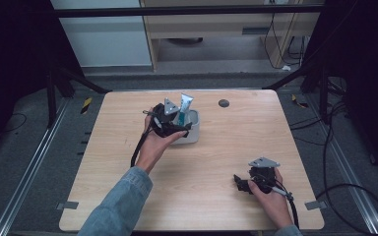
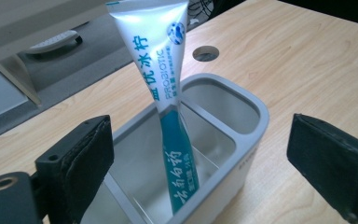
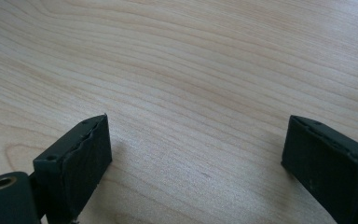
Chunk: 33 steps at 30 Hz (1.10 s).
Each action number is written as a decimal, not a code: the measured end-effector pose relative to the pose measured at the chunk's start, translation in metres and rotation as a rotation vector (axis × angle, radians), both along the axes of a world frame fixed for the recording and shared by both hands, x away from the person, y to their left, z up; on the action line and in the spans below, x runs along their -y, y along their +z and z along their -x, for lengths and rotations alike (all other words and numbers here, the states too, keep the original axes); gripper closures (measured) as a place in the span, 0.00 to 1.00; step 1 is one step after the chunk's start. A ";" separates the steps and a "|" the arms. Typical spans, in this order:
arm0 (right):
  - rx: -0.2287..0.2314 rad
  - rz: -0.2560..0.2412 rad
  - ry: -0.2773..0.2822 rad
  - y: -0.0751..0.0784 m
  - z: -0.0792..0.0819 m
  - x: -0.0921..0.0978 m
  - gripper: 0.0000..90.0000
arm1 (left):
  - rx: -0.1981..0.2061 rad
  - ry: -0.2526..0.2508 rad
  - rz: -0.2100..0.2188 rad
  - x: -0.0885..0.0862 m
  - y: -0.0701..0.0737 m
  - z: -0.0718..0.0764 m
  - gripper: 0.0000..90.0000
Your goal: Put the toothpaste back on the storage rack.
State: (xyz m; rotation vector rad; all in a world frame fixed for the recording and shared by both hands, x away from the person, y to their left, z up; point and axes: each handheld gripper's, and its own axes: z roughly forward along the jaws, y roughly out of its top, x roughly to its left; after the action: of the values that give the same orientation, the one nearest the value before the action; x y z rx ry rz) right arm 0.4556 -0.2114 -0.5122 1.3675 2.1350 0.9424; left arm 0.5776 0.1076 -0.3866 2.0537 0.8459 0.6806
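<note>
While the right hand-held gripper rests jaws apart near the table's front right corner, the left hand-held gripper, jaws apart, faces the toothpaste tube leaning upright in the grey holder toward the table's far edge.

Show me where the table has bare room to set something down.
Bare wood runs right of the holder to the table edge, and along the near left beside the sleeve. It is crowded at the holder, where the tube stands and the left tongs hang open.
</note>
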 end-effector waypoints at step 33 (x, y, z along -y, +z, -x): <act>0.001 0.003 0.000 0.000 0.000 0.000 0.09 | -0.067 -0.068 -0.059 -0.030 -0.008 0.060 0.03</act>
State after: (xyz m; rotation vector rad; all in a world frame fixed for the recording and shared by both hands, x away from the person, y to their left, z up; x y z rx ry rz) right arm 0.4556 -0.2112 -0.5122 1.3659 2.1347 0.9392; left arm 0.5176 0.1373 -0.3948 2.1584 0.7984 0.6093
